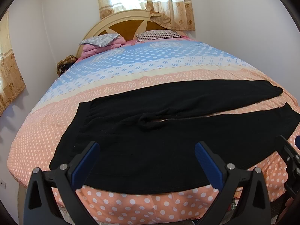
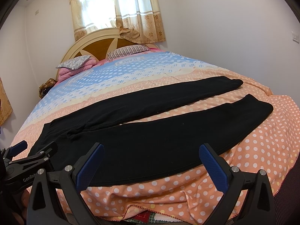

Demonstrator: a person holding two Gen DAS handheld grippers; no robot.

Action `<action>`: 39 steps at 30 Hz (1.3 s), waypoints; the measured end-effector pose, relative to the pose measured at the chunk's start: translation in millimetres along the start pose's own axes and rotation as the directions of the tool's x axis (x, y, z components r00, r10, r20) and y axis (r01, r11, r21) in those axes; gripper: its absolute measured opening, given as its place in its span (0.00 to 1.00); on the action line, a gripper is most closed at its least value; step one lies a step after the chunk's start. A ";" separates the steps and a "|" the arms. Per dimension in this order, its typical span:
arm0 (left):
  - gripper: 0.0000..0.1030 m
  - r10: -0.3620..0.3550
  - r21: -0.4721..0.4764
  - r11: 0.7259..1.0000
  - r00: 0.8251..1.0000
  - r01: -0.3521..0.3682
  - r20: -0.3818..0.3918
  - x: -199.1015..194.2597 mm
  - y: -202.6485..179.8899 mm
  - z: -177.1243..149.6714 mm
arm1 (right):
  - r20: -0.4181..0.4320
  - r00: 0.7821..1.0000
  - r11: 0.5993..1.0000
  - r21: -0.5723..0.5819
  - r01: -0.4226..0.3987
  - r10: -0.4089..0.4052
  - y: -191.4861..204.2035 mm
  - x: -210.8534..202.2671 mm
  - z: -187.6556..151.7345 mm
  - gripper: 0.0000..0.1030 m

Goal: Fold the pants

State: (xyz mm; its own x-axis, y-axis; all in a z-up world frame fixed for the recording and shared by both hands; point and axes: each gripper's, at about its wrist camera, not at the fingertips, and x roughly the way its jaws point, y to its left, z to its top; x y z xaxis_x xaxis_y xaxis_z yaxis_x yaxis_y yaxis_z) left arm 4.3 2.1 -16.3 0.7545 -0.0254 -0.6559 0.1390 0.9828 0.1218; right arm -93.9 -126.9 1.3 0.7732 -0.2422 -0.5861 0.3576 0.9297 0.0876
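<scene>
Lying flat on the bed (image 1: 56, 131), pants (image 1: 150, 140) remain unfolded; left gripper (image 1: 147, 148) and right gripper (image 2: 151, 150) spread, empty.

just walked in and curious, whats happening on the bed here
A person holds two grippers over black pants spread flat across the polka-dot bedspread, legs apart and unfolded. The left gripper and right gripper are both open, poised at the near edge of the pants, gripping nothing. Folding has not begun yet.
</scene>
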 end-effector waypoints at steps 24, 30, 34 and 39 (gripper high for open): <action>1.00 0.051 -0.172 0.983 0.994 -0.067 -0.094 82.3 155.9 29.2 | -0.059 0.996 0.995 -0.070 -0.067 0.063 9.6 65.5 19.9 0.99; 0.71 -0.053 -0.223 0.975 0.984 0.013 -0.173 157.9 218.8 59.9 | -0.110 0.985 0.982 -0.121 -0.146 0.133 32.2 98.7 35.4 0.90; 0.49 -0.166 -0.287 0.954 0.951 0.087 -0.262 210.0 229.5 67.8 | -0.153 0.977 0.978 -0.130 -0.166 0.145 40.5 116.4 40.5 0.81; 0.49 -0.193 -0.280 0.953 0.940 0.112 -0.283 238.8 225.4 76.5 | -0.177 0.975 0.976 -0.147 -0.163 0.136 41.5 129.2 47.8 0.81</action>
State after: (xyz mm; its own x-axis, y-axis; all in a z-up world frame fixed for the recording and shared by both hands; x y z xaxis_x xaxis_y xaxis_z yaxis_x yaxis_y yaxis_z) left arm 264.9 203.6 -88.5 0.5008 -0.1622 -0.8503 0.0373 0.9854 -0.1660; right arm 45.8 -132.8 -32.3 0.7098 -0.0605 -0.7018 0.1461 0.9873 0.0627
